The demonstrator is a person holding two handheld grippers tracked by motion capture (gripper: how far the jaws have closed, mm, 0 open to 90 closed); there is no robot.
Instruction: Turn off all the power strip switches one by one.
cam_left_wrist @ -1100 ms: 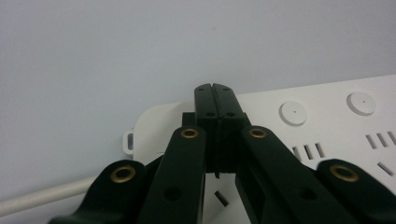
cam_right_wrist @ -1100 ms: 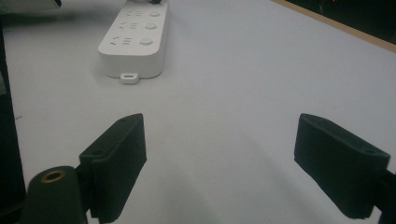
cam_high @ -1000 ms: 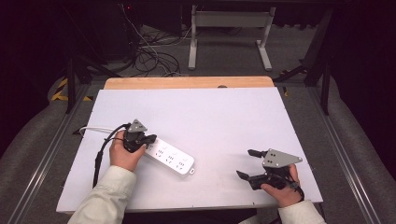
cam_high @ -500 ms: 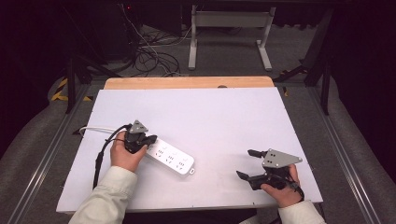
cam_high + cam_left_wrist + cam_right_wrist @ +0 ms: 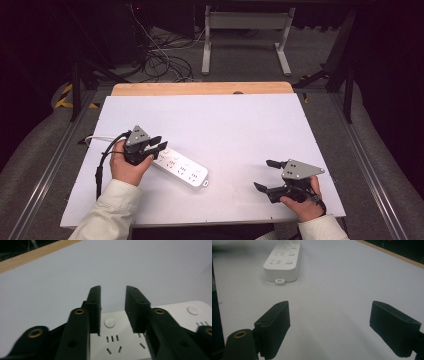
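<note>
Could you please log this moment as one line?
left gripper: jaws just opening, above white plastic power strip | right gripper: open, empty | white table

no legible text, brand, number or sign found in any view. the white power strip [image 5: 180, 169] beneath and just ahead of the left tongs [image 5: 156, 145] carries socket slots and round buttons, unlabelled as far as can be resolved. the yellow-and-black hazard striping [image 5: 65, 96] on the floor, well beyond the left tongs, is a pattern and bears no lettering.
</note>
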